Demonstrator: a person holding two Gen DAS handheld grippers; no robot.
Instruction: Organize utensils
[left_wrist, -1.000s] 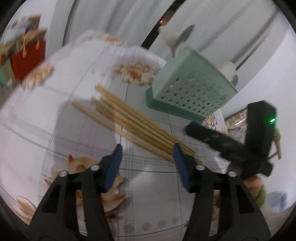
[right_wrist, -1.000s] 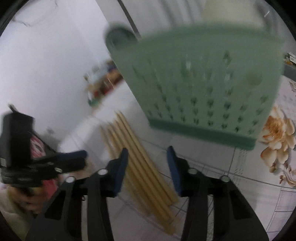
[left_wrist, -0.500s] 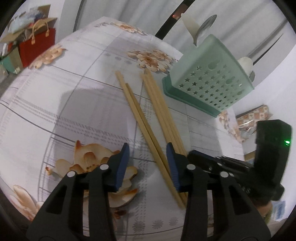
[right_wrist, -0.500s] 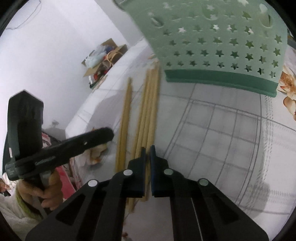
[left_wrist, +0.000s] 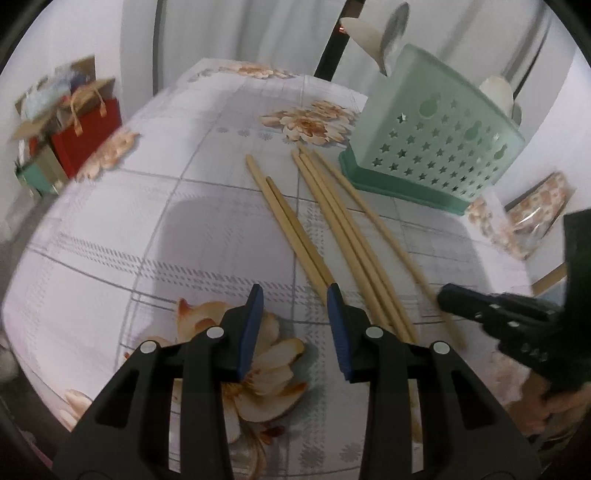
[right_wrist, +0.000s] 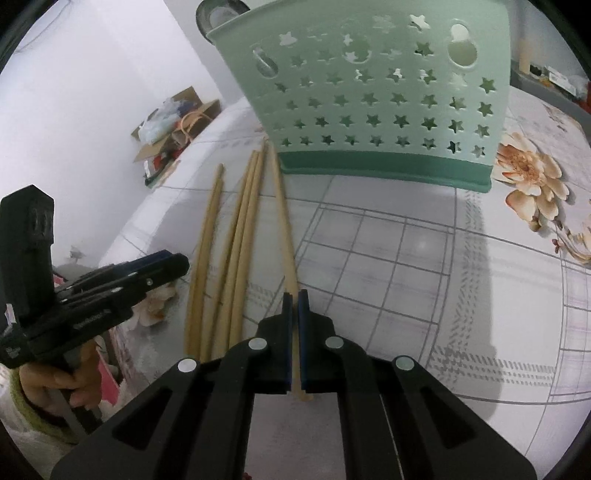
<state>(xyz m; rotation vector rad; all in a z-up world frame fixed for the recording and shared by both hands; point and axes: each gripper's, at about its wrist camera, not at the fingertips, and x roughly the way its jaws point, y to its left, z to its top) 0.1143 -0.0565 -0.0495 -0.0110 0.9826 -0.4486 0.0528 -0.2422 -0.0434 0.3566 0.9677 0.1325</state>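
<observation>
Several wooden chopsticks (left_wrist: 328, 221) lie on the flowered tablecloth in front of a green star-holed utensil basket (left_wrist: 436, 147) that holds spoons (left_wrist: 388, 37). My right gripper (right_wrist: 294, 295) is shut on the near end of one chopstick (right_wrist: 282, 214), whose far end points at the basket (right_wrist: 369, 92). The other chopsticks (right_wrist: 236, 236) lie just to its left. My left gripper (left_wrist: 294, 295) is open and empty, low over the near ends of the leftmost pair. The right gripper shows in the left wrist view (left_wrist: 447, 295) at the right.
The table (left_wrist: 147, 221) has a floral, checked cloth. A red paper bag (left_wrist: 85, 136) and boxes stand on the floor beyond the table's left edge. The left gripper also shows in the right wrist view (right_wrist: 177, 264), close to the chopsticks.
My right gripper closed on one chopstick and drew it away from the bundle to the right. My left gripper narrowed somewhat and shifted over the leftmost pair.
</observation>
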